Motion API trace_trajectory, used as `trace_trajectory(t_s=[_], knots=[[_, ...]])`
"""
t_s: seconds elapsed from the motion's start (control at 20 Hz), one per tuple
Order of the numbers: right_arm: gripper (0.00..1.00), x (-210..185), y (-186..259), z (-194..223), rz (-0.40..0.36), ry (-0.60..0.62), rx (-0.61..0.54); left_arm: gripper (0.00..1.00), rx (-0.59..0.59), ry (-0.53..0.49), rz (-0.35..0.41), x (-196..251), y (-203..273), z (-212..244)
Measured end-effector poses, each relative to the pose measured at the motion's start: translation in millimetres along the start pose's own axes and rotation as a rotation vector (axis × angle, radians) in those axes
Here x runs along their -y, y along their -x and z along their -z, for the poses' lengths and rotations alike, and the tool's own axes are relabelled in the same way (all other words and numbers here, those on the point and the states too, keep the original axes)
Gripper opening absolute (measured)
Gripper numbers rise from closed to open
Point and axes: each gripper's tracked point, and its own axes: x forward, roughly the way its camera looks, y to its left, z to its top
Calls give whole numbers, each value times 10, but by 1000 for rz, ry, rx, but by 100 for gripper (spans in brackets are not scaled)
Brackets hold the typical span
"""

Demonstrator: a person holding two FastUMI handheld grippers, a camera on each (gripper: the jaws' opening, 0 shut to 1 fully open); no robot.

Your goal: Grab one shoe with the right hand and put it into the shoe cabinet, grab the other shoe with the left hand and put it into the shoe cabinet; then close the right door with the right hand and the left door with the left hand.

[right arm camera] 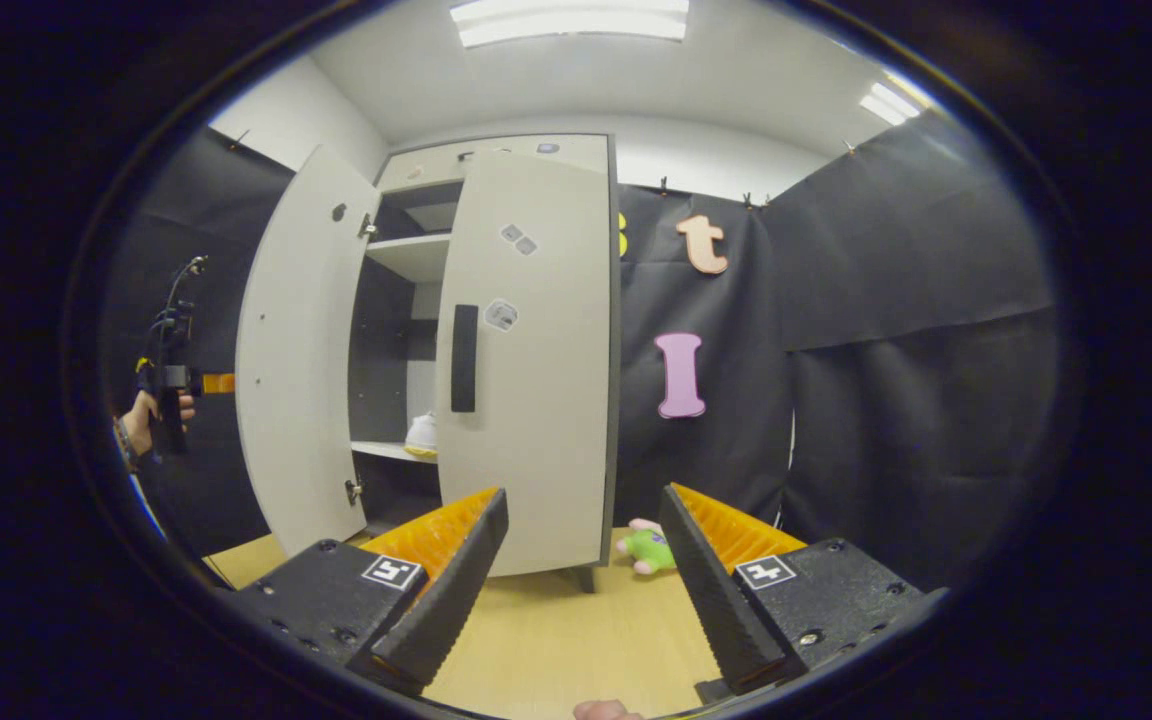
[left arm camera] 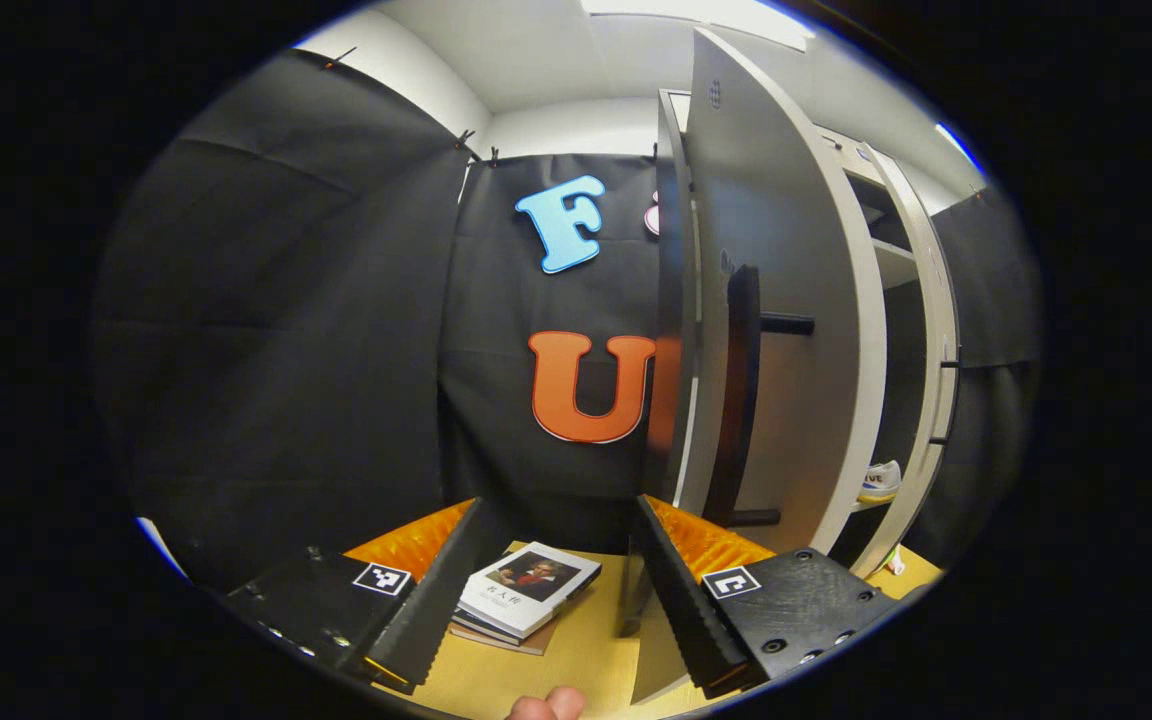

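Note:
The pale shoe cabinet (right arm camera: pixel 496 160) stands on a wooden floor. Its left door (right arm camera: pixel 296 350) hangs wide open, while the right door (right arm camera: pixel 536 380) with a dark handle (right arm camera: pixel 464 358) covers its half, shut or nearly so. A white shoe (right arm camera: pixel 423 435) sits on the lower shelf, and in the left gripper view that shoe (left arm camera: pixel 881 482) shows past the left door (left arm camera: pixel 786 300), seen almost edge-on. My left gripper (left arm camera: pixel 561 505) is open and holds nothing, just left of that door. My right gripper (right arm camera: pixel 584 495) is open and holds nothing, in front of the right door. A hand holds the left gripper (right arm camera: pixel 206 383) far left.
A stack of books (left arm camera: pixel 526 590) lies on the floor (left arm camera: pixel 576 660) ahead of the left gripper. A green plush toy (right arm camera: pixel 651 548) lies by the cabinet's right foot. Black cloth walls close in the booth on all sides.

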Motion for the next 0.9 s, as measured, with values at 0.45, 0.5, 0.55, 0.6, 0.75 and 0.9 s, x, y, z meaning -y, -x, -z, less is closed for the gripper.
trace_trajectory(t_s=[0.45, 0.5, 0.55, 0.6, 0.75, 0.9], knots=[[99, 123, -77, -21, 11, -14, 3, 90, 34, 18, 153, 1149, 19, 72], [98, 161, -86, -31, 19, -13, 4, 90, 33, 29, 177, 1279, -14, 81], [99, 202, -100, -16, 26, -11, 2, 90, 26, 40, 201, 1420, -42, 100], [99, 240, -90, 0, 33, -12, 1, 90, 25, 52, 226, 1557, -81, 107], [99, 334, -63, 104, 50, -27, -14, 90, 30, 42, 220, 1775, -206, 140], [99, 392, -100, 164, 67, -44, -33, 90, 30, 16, 200, 1847, -156, 247]])
